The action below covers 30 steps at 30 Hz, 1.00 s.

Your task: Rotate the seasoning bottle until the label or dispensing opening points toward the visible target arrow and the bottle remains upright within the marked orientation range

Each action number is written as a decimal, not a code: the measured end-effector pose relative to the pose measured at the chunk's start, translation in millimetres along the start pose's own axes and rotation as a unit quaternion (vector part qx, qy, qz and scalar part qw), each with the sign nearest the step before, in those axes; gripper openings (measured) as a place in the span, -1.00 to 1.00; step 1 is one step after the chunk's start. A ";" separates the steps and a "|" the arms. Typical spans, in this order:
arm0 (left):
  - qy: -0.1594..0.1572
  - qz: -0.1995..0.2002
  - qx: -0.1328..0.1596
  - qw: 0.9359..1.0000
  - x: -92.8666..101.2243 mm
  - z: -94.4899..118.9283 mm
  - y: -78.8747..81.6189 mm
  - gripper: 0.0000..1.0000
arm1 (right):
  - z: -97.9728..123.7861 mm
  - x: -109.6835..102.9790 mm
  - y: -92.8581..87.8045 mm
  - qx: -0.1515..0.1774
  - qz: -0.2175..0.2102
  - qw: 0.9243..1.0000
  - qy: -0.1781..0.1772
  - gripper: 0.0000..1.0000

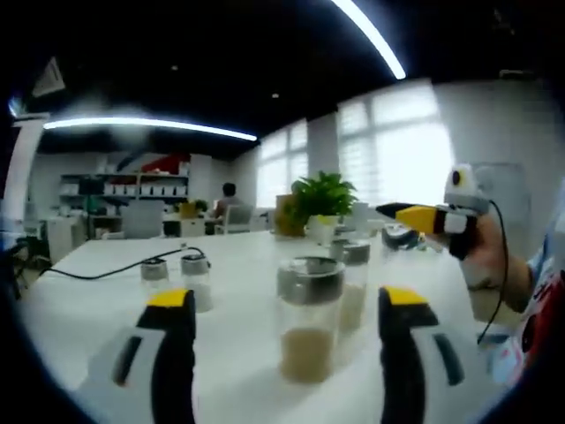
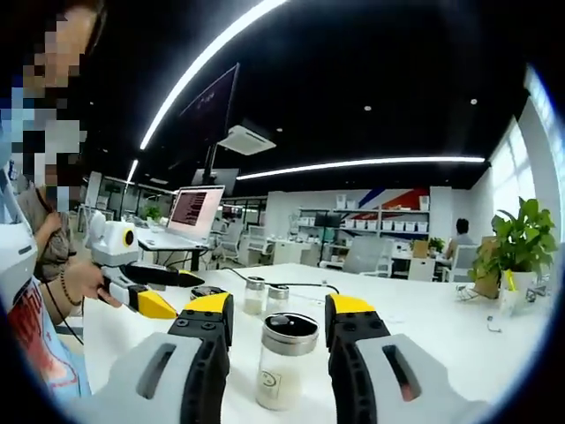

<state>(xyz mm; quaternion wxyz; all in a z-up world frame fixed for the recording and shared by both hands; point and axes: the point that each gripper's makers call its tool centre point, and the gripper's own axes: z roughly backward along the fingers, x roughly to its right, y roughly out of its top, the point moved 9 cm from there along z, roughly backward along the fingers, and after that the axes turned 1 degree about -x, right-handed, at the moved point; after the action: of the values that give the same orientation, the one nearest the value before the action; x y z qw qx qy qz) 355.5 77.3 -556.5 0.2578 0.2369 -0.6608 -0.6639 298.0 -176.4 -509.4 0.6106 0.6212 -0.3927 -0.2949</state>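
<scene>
In the left gripper view the left gripper [image 1: 288,331] stood with its jaws wide apart, yellow-tipped black pads on pale grey bodies rising from the bottom edge. Between them, but a little beyond the tips and touching neither, a bottle [image 1: 309,318] stood upright on the white table [image 1: 106,265]: clear glass, a round silver metal cap, beige powder filling its lower part. A second, similar bottle [image 1: 352,283] stood just behind it. Further left were two smaller shakers [image 1: 181,278] with silver tops, near a black cable [image 1: 97,272] lying across the tabletop. A potted plant [image 1: 323,201] sat at the far edge. At the right the right gripper [image 1: 415,216] came in, held level in a person's hand [image 1: 481,252], its jaws pointing left.

In the right gripper view the right gripper [image 2: 276,320] also had its jaws open wide, with a bottle [image 2: 284,360] upright between the tips, apart from both pads; its clear body carried a small round label low down, and the cap was shiny and dark on top. Two shakers [image 2: 266,296] stood behind it. At the left the left gripper [image 2: 168,291] was held by a hand [image 2: 84,284] with a bead bracelet, its jaws spread, angled toward the table. A laptop [image 2: 187,216] stood open beyond. Whether this bottle was the front or rear one of the other view I could not tell.
</scene>
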 end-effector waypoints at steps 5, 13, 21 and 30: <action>-0.012 0.023 -0.010 1.000 8.0 -20.4 -7.4 0.59 | 5.8 9.4 -4.8 0.003 -0.015 1.000 -0.026 -0.13; -0.007 0.043 -0.040 0.998 13.2 -35.5 -16.7 0.29 | 13.2 21.3 -14.5 -0.007 -0.027 0.999 -0.041 -0.16; 0.007 0.092 -0.027 0.995 3.2 -46.5 -19.2 -0.03 | 13.6 26.5 -18.9 -0.008 -0.039 0.998 -0.051 -0.16; -0.018 0.086 -0.021 0.996 3.2 -45.4 -21.7 -0.04 | 24.7 29.8 -13.7 0.013 -0.023 0.997 -0.071 -0.26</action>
<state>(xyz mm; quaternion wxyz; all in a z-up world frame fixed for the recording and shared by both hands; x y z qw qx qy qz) 382.2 40.8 -578.8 0.3072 0.1620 -0.6694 -0.6567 294.3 -215.4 -521.6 0.5661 0.6155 -0.4249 -0.3467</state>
